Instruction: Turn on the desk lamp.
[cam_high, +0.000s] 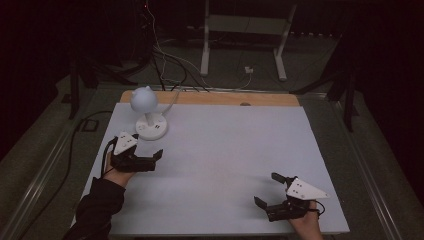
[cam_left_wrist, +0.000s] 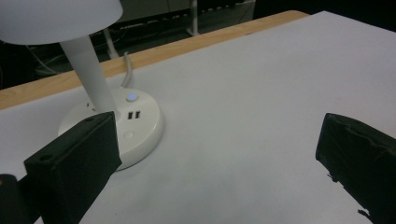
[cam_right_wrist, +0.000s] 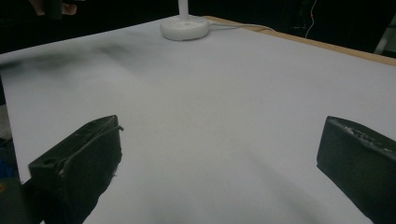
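Nearest to the person, the right tool (cam_high: 266, 191) is held low over the front right corner of the worktop (cam_high: 225, 150). Its jaws are spread wide and nothing is held between them. In the right gripper view only bare white surface is seen between the jaws, and the lamp is far ahead at the opposite side.

A little farther in, on the left side, the left tool (cam_high: 156, 161) is held just above the worktop. Its jaws are also wide apart and empty. They are pointed to the right across the worktop in the high view.

Behind it, near the far left corner, a white desk lamp (cam_high: 148, 116) is placed upright on its round base (cam_left_wrist: 140, 122). The lamp lies just beyond the left tool and is well apart from the right one, so the left hand is judged to be the nearer one for any reach. The stem stands vertical, and a small button (cam_left_wrist: 132, 97) with a blue light is seen on the base, with two small sockets below it, probably USB ports. A white cable is led from the base to the far edge.

No brand name or readable writing is found on the lamp.
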